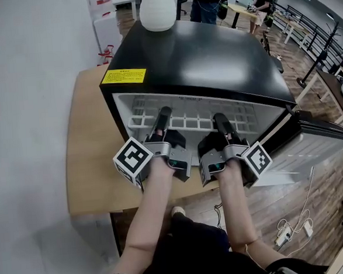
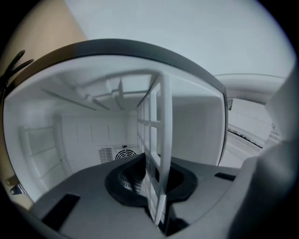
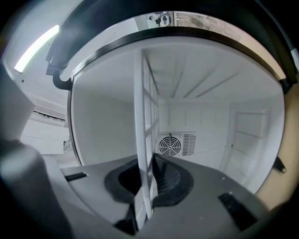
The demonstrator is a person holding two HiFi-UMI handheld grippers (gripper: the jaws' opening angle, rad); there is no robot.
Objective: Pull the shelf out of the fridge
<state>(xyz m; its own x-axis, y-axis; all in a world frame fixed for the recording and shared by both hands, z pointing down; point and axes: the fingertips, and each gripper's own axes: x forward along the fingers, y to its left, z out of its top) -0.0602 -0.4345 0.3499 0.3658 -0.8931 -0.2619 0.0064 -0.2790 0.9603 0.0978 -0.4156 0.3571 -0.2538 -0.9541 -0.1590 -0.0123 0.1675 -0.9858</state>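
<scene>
A black mini fridge [image 1: 213,60] stands on a wooden table with its door swung open. Its white grid shelf [image 1: 188,117] lies inside the white cavity, its front bar near the opening. My left gripper [image 1: 163,113] reaches into the opening on the left and is shut on that front bar. In the left gripper view the shelf [image 2: 156,140] runs edge-on between the dark pads of this gripper [image 2: 156,186]. My right gripper [image 1: 219,119] grips the same bar further right. In the right gripper view the shelf [image 3: 142,140] is pinched in this gripper [image 3: 145,186].
A white vase [image 1: 157,8] sits on the fridge top. The open door [image 1: 312,144] hangs to the right. The table [image 1: 91,162] meets a white wall on the left. A fan grille [image 3: 169,145] is on the fridge's back wall. Cables and a power strip [image 1: 284,234] lie on the floor.
</scene>
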